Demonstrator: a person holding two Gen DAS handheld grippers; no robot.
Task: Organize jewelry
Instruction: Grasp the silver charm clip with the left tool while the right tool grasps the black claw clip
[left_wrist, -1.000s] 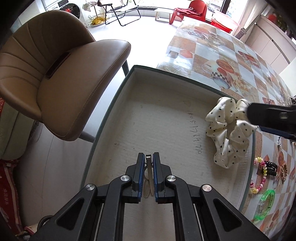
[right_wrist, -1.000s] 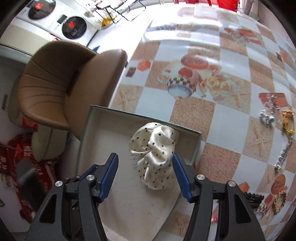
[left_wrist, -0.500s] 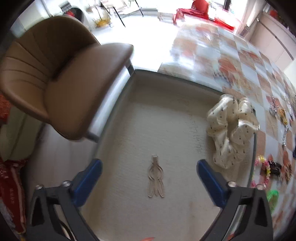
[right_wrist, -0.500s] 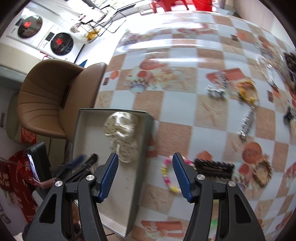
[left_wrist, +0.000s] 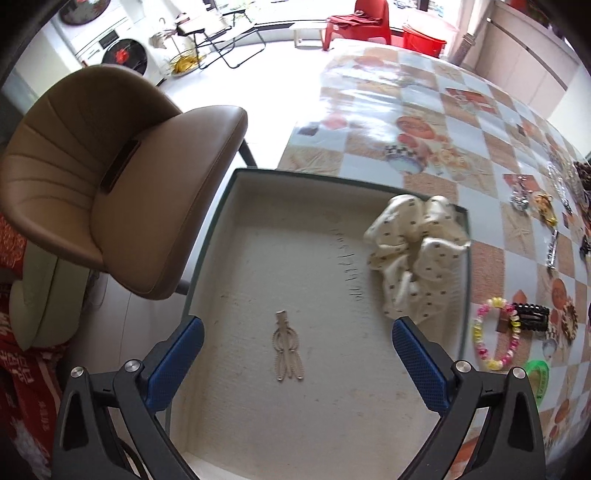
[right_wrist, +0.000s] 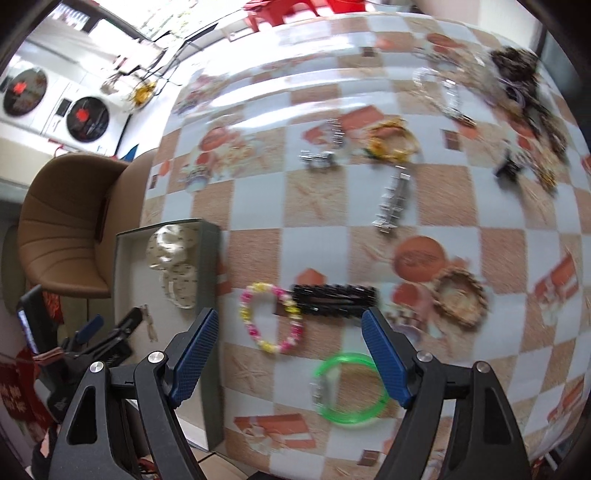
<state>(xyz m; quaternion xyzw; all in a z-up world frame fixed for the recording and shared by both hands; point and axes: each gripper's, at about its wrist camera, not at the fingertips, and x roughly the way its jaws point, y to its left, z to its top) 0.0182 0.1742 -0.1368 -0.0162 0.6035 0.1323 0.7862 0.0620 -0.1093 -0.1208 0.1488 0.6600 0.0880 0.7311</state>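
My left gripper (left_wrist: 295, 332) hangs open over the grey tray (left_wrist: 332, 179), jaws wide apart. A beige wire hair clip (left_wrist: 286, 349) lies flat on the tray floor below and between them, untouched. A cream dotted scrunchie (left_wrist: 413, 251) sits in the tray's far right corner. My right gripper (right_wrist: 290, 317) is over the checked table, jaws opening, with nothing held. A pink and yellow bead bracelet (right_wrist: 271, 319), a black hair clip (right_wrist: 336, 301) and a green bangle (right_wrist: 351, 384) lie on the table beneath it. The left gripper (right_wrist: 110, 325) and tray (right_wrist: 208, 258) show at left.
More pieces are scattered on the table: a silver clip (right_wrist: 393, 203), a yellow bracelet (right_wrist: 391, 142), a woven ring (right_wrist: 460, 299), a dark pile (right_wrist: 524, 74) at the far right. A brown chair (left_wrist: 110, 184) stands beside the tray, past the table's edge.
My left gripper opened, let go of the beige clip, which now lies in the tray, and rose. My right gripper swung from over the scrunchie to over the bracelets and widened.
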